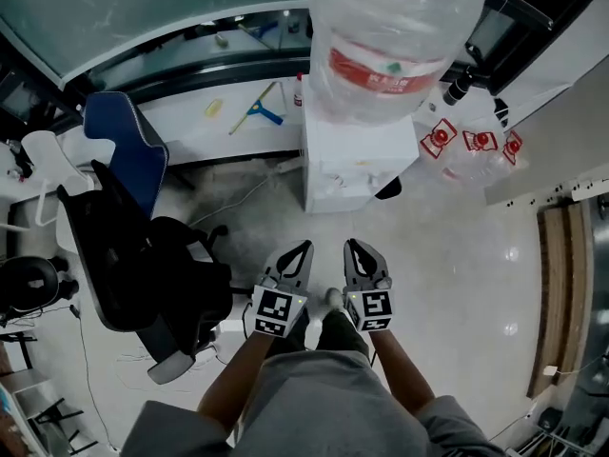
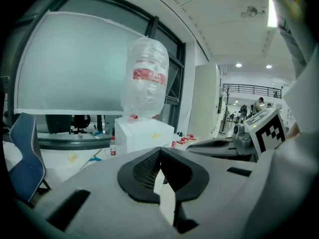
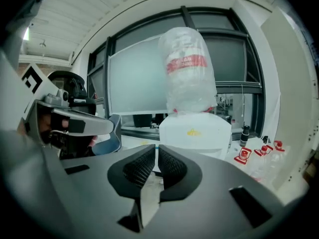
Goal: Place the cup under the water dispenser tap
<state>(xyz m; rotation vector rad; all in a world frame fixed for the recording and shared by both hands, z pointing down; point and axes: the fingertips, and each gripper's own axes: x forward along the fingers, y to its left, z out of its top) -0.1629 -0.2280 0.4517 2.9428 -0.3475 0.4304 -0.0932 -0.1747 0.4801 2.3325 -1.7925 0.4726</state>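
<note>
Two handheld grippers hang side by side above a pale floor point(image 1: 457, 255), both pointing at the water dispenser point(image 1: 357, 165) straight ahead of them and well apart from it. The left gripper point(image 1: 303, 248) has its jaws drawn together at the tips with nothing between them. The right gripper point(image 1: 353, 247), just beside it, is likewise closed and empty. The dispenser's white cabinet carries a large upturned clear bottle point(image 1: 390, 36) with a red label, seen beyond the jaws in both gripper views. No view shows where the cup is. A blue chair point(image 1: 124, 146) and a black office chair point(image 1: 143, 265) stand to the left of the left gripper. Ahead and to the right of the right gripper, clear red-capped bottles point(image 1: 466, 150) lie beside the dispenser.
</note>
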